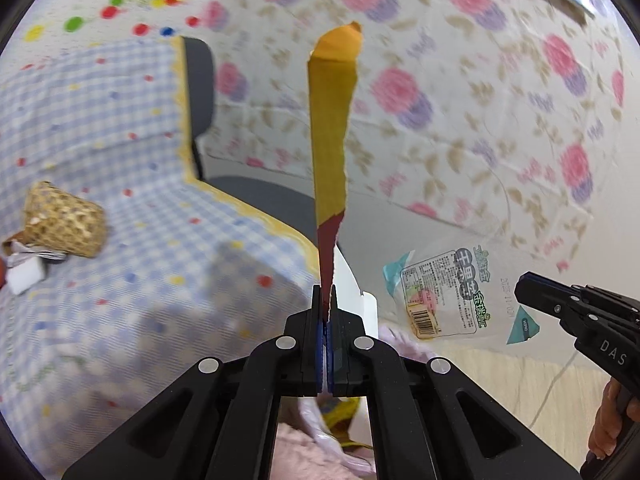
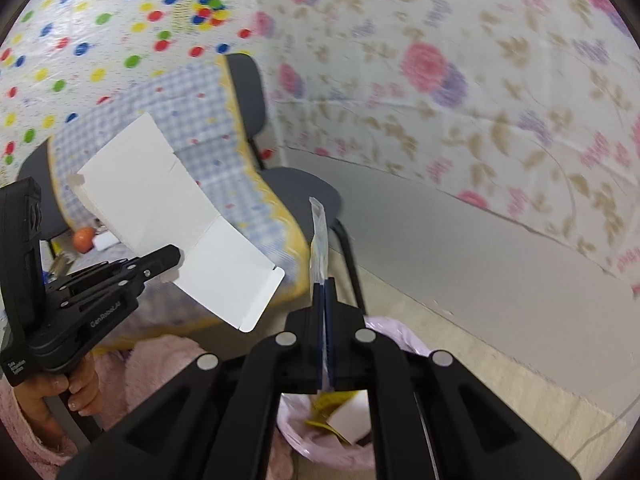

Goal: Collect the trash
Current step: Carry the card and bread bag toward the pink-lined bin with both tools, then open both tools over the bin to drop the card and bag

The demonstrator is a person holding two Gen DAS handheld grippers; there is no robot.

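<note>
My left gripper [image 1: 327,300] is shut on a flattened cardboard box, seen edge-on as a yellow and red strip [image 1: 331,132]; in the right wrist view the same box shows its white inner side [image 2: 176,220] held by the left gripper [image 2: 170,258]. My right gripper [image 2: 324,282] is shut on a clear plastic food bag, edge-on [image 2: 319,240]; in the left wrist view the bag [image 1: 444,292] shows its printed label, held by the right gripper [image 1: 524,284]. A bin lined with a pink bag [image 2: 384,328] sits below both grippers, holding yellow and white trash [image 2: 340,416].
A table with a blue checked cloth [image 1: 120,160] stands to the left, bearing a woven basket [image 1: 64,220], a white block [image 1: 24,280] and an orange ball [image 2: 83,237]. A grey chair [image 2: 256,104] stands behind it. Floral sheets [image 1: 480,100] cover the wall.
</note>
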